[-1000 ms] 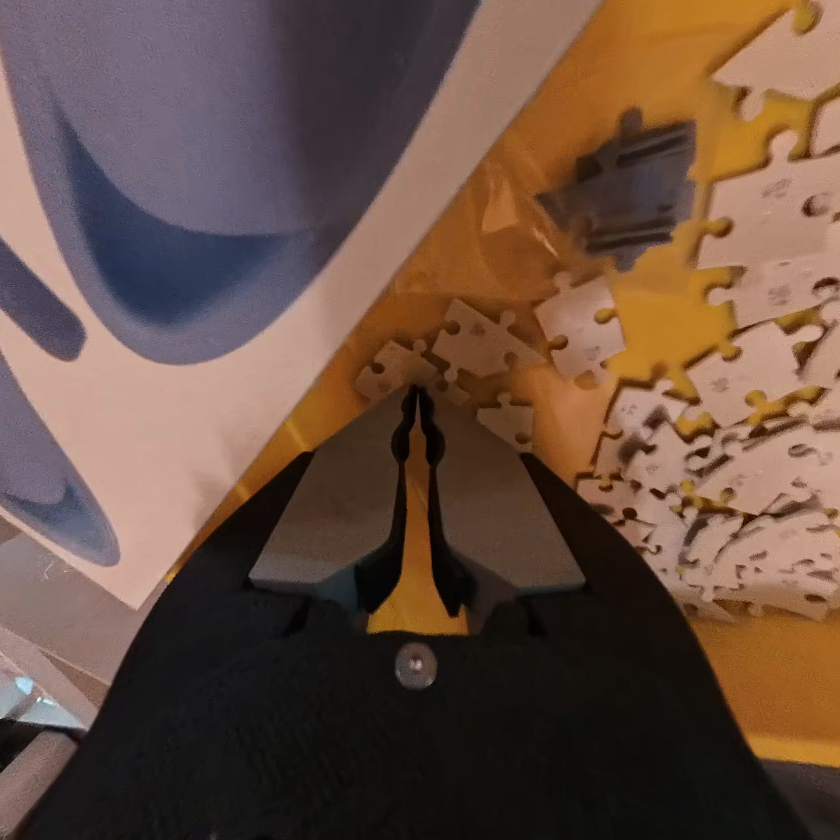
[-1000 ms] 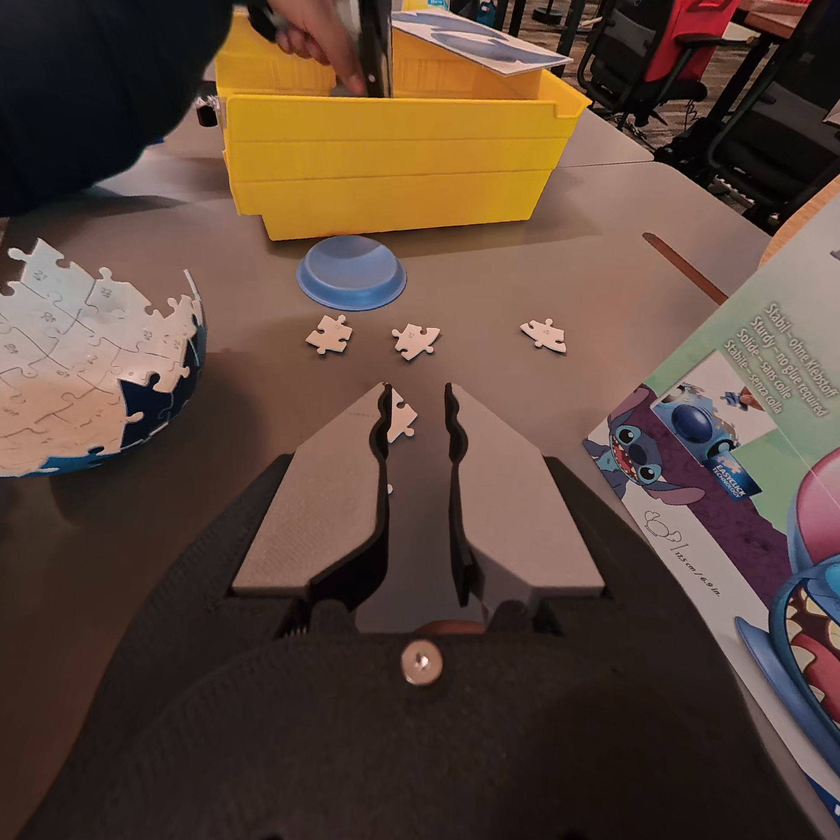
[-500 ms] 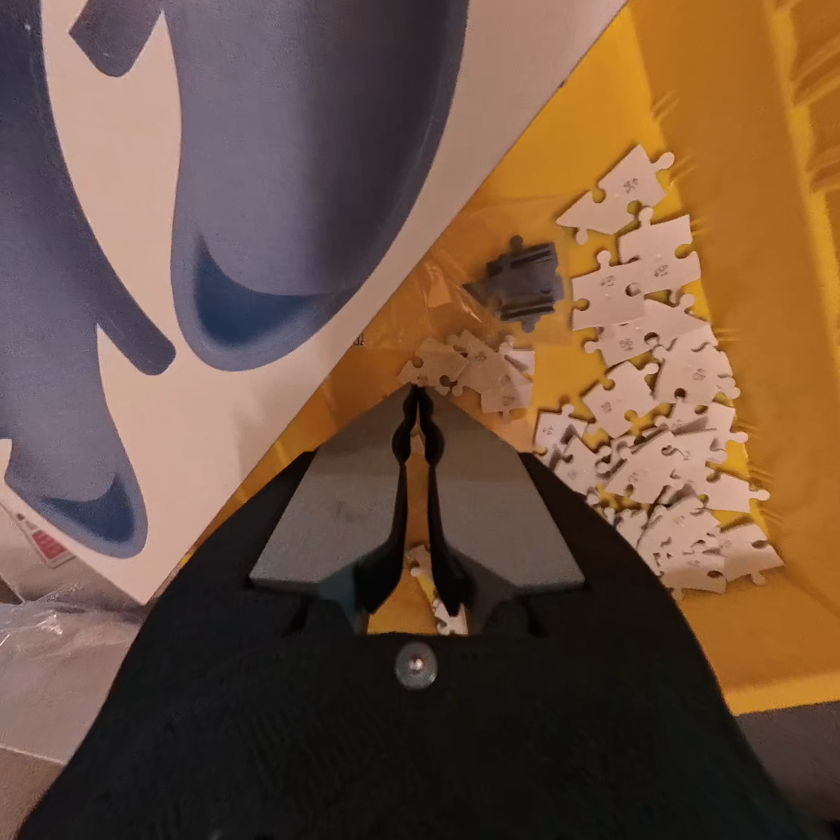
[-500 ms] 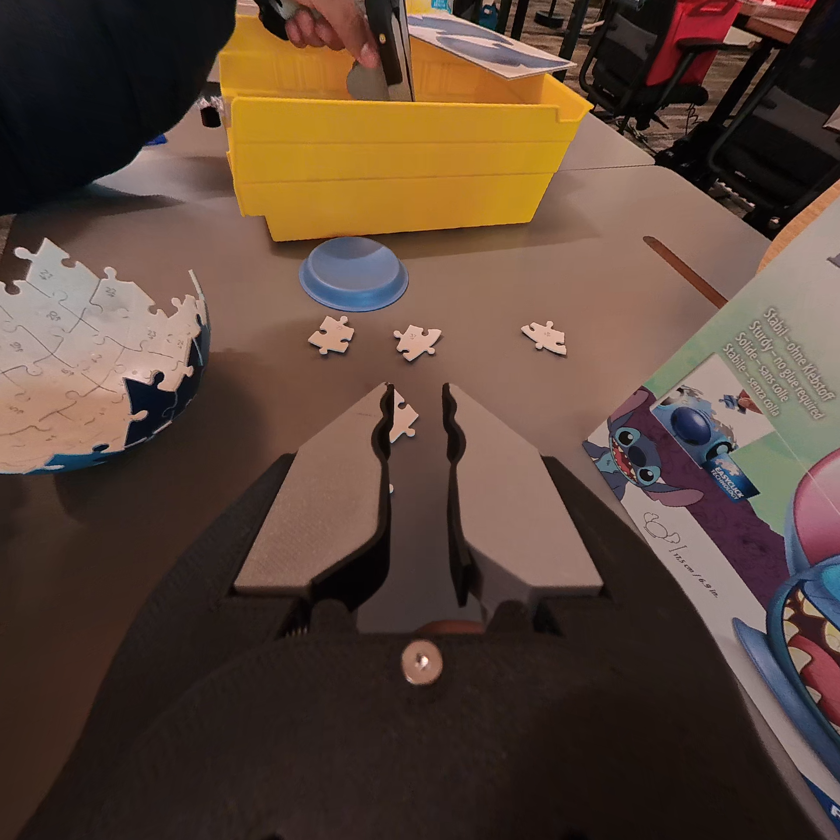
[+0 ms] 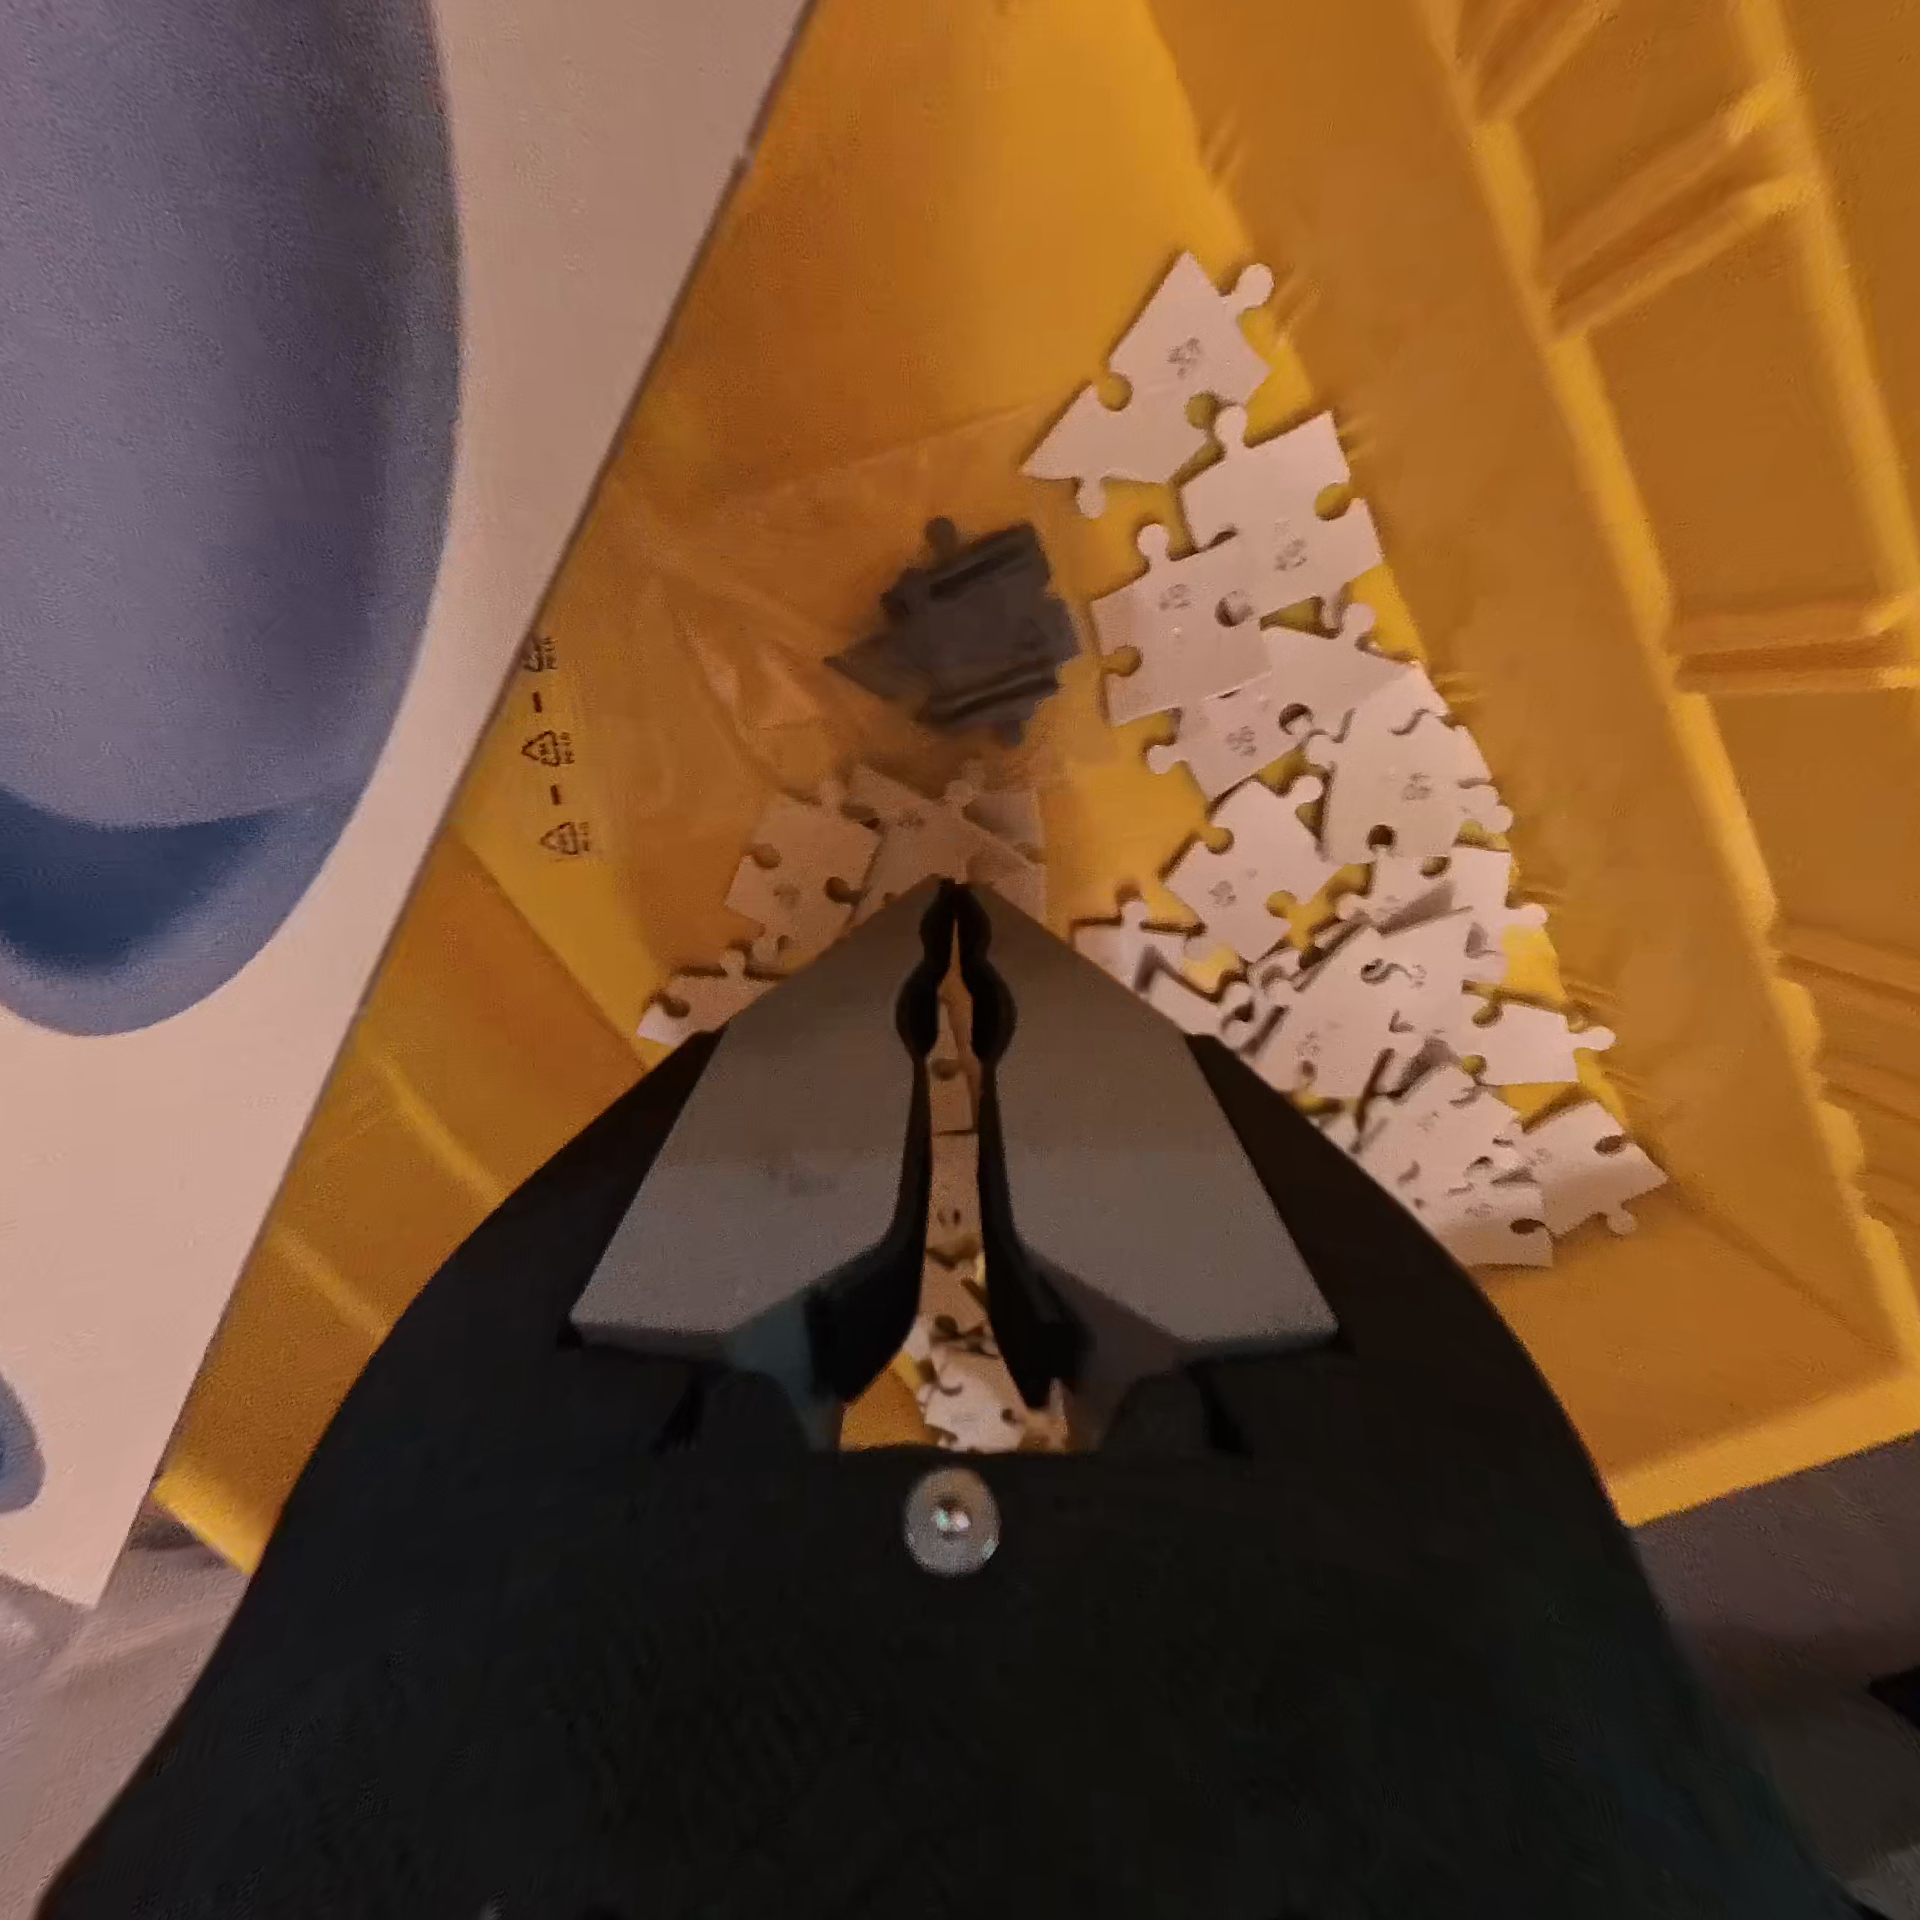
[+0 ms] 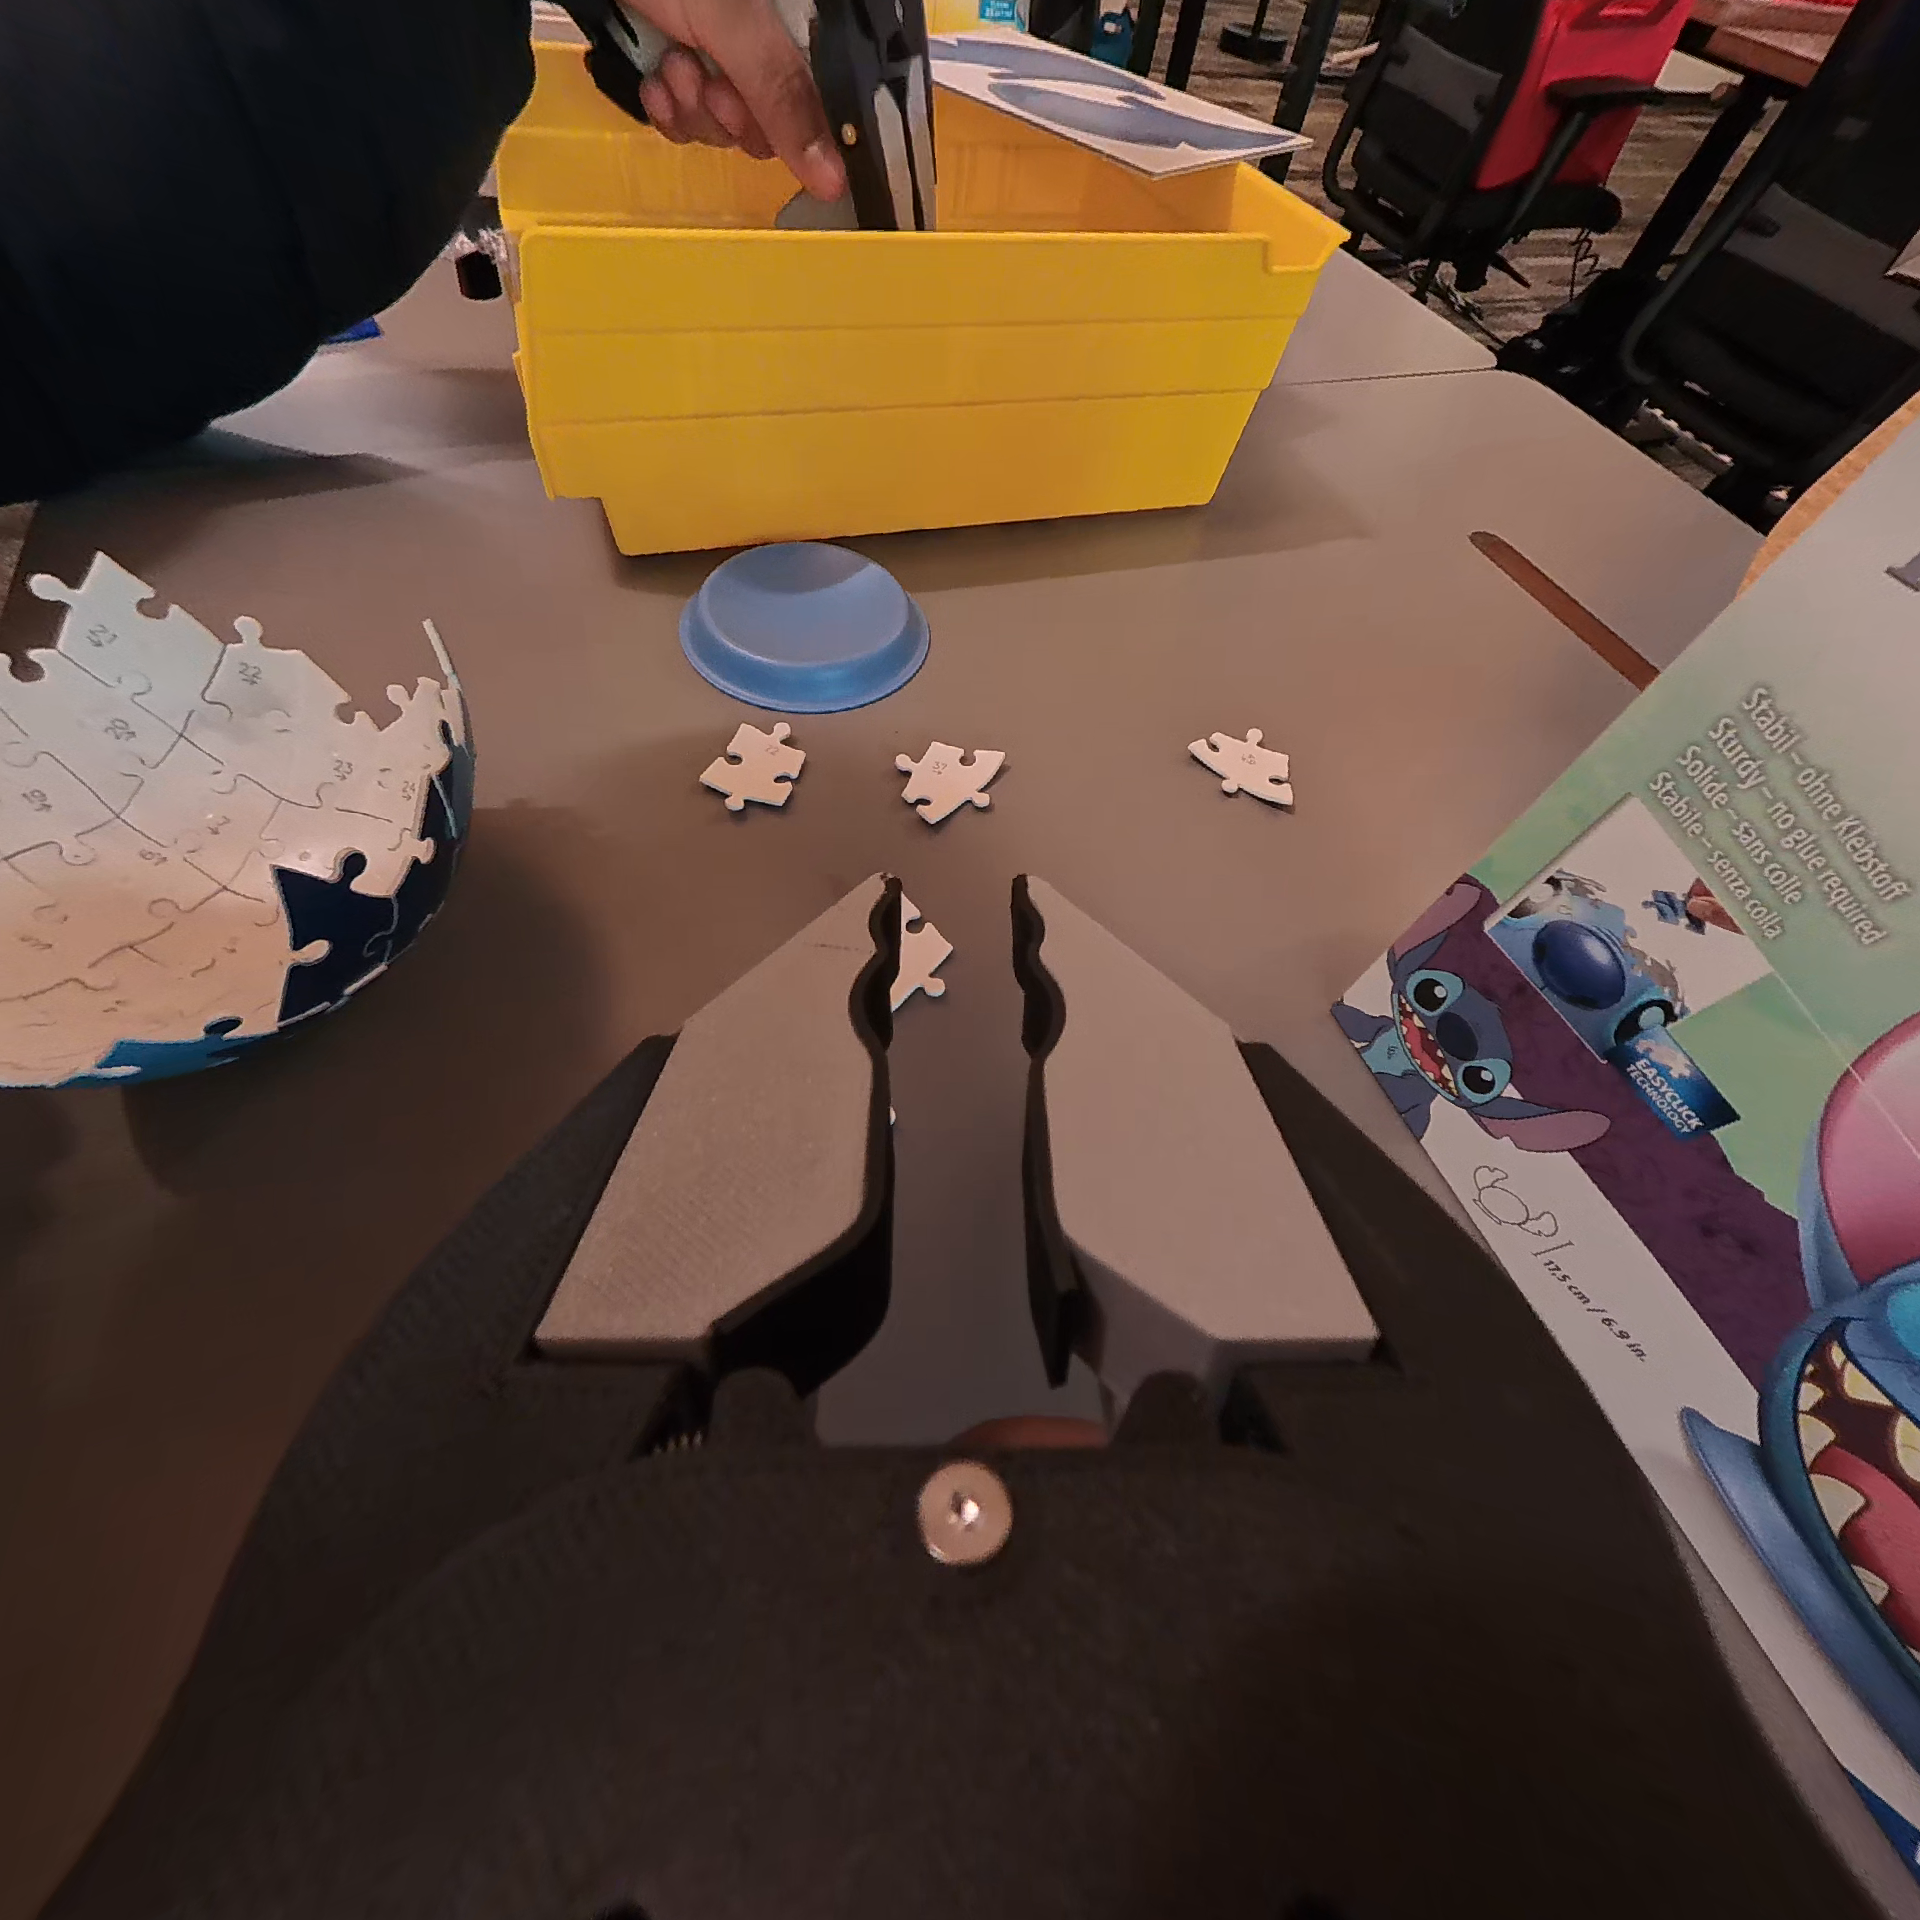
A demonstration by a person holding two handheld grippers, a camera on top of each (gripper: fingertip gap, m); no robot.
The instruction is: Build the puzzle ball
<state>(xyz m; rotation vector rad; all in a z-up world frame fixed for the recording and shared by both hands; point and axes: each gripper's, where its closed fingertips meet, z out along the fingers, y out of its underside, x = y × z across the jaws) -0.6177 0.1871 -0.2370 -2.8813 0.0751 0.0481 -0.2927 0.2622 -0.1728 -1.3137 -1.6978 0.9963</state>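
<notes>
My left gripper (image 5: 948, 896) is shut, with its tips over a heap of white puzzle pieces (image 5: 1351, 831) on the floor of the yellow bin (image 5: 1558, 520). I cannot make out a piece between its tips. It also shows in the right wrist view (image 6: 883, 156), held by a hand at the bin's (image 6: 883, 343) rim. My right gripper (image 6: 951, 883) is open and empty above the grey table, with a white piece (image 6: 920, 956) just under its left finger. Three more pieces (image 6: 951, 779) lie ahead. The half-built puzzle ball (image 6: 208, 831) sits at left.
A blue round stand (image 6: 805, 639) lies in front of the bin. The puzzle box (image 6: 1662, 1039) lies at right. A white and blue printed card (image 5: 260, 520) leans in the bin, beside a dark grey piece (image 5: 966, 634). Chairs stand behind the table. About 35 cm separates my left fingertips from my right.
My left gripper has risen and pulled back from the pieces in the bin, staying shut. My right gripper has hardly moved.
</notes>
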